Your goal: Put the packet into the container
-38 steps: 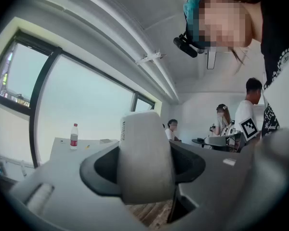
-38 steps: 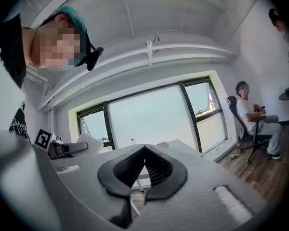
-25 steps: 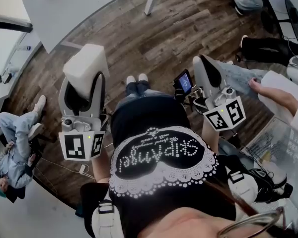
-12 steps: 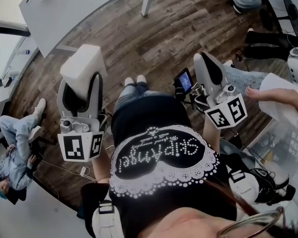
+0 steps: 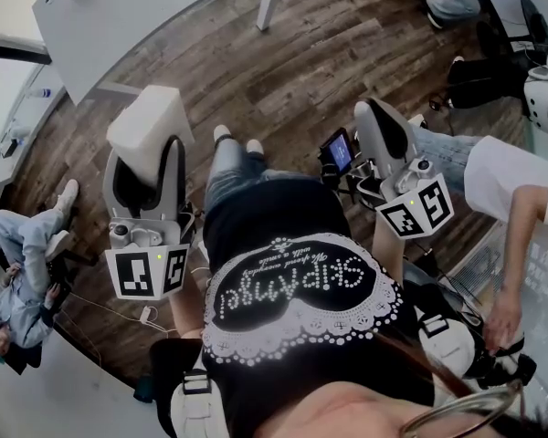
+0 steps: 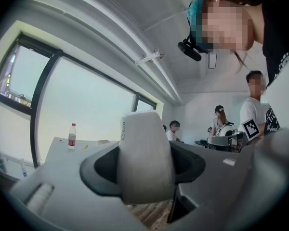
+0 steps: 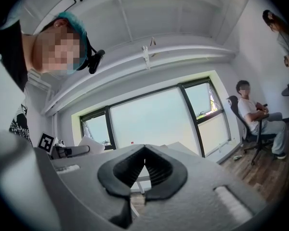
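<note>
Left gripper: jaws clamped on the packet, a pale white block that stands out beyond them. The left gripper view shows it filling the gap between the pads. Right gripper: jaws drawn together, tips meeting, nothing between them. It is held idle at waist height on the person's right.

Change over the last second is small. We note that the packet-bearing gripper has drifted slightly left, with the grip unchanged. The wearer's shoes have shifted left on the wood floor, and the white table has slid a little in the head view. We read this as a step or turn of the body, not a reach. At the right edge, a bystander's white-sleeved arm, stretched sideways a second ago, now hangs down.

Container: we cannot pick it out with confidence in any view. The table carries a bottle and a few small items, but nothing there reads as a bin. Something translucent sits at the head view's lower right edge, too unclear to name.

Judgement: the pick-up is done, the packet looks secure and transport is under way. Placing has not begun. We need the container brought into sight, then the packet lowered over its opening before the jaws part. Risk: the packet projects well past the jaws, so a quick swing could tilt it.
</note>
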`<state>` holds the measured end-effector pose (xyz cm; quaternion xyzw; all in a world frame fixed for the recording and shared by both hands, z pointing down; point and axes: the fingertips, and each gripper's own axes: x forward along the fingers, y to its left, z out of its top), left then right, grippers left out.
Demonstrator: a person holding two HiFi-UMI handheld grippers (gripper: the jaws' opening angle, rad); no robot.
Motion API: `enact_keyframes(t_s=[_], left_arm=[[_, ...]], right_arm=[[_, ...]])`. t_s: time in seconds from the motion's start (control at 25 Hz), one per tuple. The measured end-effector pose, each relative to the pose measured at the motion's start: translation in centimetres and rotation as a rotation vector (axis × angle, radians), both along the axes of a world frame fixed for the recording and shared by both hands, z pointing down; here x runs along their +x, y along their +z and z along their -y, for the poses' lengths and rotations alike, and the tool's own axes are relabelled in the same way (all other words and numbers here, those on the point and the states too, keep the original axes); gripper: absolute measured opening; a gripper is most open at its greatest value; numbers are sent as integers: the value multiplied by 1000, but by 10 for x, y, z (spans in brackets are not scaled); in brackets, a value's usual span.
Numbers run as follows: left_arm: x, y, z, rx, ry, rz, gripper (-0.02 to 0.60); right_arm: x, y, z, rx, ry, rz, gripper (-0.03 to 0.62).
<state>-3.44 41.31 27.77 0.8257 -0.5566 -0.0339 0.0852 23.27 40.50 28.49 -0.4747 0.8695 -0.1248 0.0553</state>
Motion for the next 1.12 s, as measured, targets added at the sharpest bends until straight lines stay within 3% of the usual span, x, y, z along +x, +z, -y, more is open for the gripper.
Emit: enact_keyframes(t_s=[0.4,0.8,1.12], left_arm=[[-27,-1,42,1,12,-7,276],[-72,-14,102,13,14,12,276],[-84,-7,124,6,52,22,276]], right_arm=[[-28,-7,36,-6,14,9,-5],[-83,-17,93,-8,-14,11,-5],[-105,-6,111,-16,1,-26,-5]])
